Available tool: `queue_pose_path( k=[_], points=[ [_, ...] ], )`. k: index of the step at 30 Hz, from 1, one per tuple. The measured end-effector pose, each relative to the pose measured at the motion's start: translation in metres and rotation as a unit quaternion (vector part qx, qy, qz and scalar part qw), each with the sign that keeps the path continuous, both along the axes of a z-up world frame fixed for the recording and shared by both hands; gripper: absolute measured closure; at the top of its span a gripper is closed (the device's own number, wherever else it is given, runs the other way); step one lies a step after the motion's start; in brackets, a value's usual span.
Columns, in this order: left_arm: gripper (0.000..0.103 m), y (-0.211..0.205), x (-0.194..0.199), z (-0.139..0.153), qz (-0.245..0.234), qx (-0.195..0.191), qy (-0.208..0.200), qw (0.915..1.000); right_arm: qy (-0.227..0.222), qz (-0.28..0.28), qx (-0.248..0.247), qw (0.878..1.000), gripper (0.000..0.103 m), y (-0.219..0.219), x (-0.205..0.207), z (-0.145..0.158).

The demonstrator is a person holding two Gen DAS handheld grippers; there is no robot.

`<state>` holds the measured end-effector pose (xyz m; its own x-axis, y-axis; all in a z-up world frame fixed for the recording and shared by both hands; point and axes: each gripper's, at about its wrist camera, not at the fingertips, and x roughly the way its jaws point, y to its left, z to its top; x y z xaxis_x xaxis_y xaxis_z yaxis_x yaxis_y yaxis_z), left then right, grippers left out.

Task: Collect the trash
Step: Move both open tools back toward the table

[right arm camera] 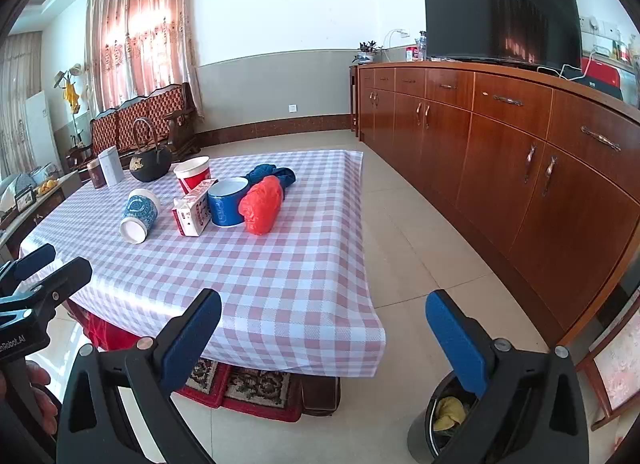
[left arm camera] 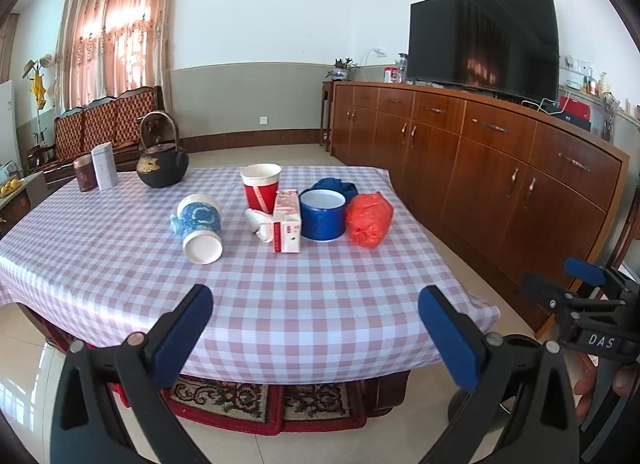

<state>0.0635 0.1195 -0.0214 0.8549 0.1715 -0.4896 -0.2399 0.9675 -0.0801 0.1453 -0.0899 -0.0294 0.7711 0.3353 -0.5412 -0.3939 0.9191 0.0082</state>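
The left tongs (left arm camera: 316, 300) hang wide apart and hold nothing, just short of the near edge of the worktop (left arm camera: 280, 304), which wears a pink-and-white checked cloth. The right tongs (right arm camera: 324, 308) are equally wide and bare, off the worktop's right near corner and above the tiled floor; they also show at the right edge of the left view (left arm camera: 576, 284), beside the left tongs.

The trash sits in a cluster on the far half of the worktop. A blue patterned cup (left arm camera: 199, 224) lies on its side, white base toward the cameras. To its right a red cup (left arm camera: 261, 187) stands upright, with a crumpled white wrapper (left arm camera: 258, 222) at its foot. A red-and-white carton (left arm camera: 287, 222) stands against the wrapper, touching a blue tub (left arm camera: 322, 214) that stands open to its right. A red bag (left arm camera: 369, 219) is bunched just beside the tub, and a blue cloth (left arm camera: 335, 186) lies behind both.

At the far left corner stand a black kettle (left arm camera: 162, 162), a white tin (left arm camera: 104, 166) and a dark red tin (left arm camera: 84, 174), well apart from the cluster.

A bin (right arm camera: 444, 420) stands on the floor below the right tongs, partly hidden by the right finger, with something yellow inside. A long wooden cabinet (right arm camera: 500, 136) runs along the right wall with a TV (right arm camera: 504, 8) on top.
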Motion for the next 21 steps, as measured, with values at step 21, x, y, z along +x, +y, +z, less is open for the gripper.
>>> queue_pose_path(
  k=[21],
  points=[
    [0.0, 0.102, 0.016, -0.026, 0.064, -0.026, 0.042, 0.9967, 0.009, 0.073, -0.014, 0.997, 0.005, 0.12, 0.042, -0.001]
  ],
)
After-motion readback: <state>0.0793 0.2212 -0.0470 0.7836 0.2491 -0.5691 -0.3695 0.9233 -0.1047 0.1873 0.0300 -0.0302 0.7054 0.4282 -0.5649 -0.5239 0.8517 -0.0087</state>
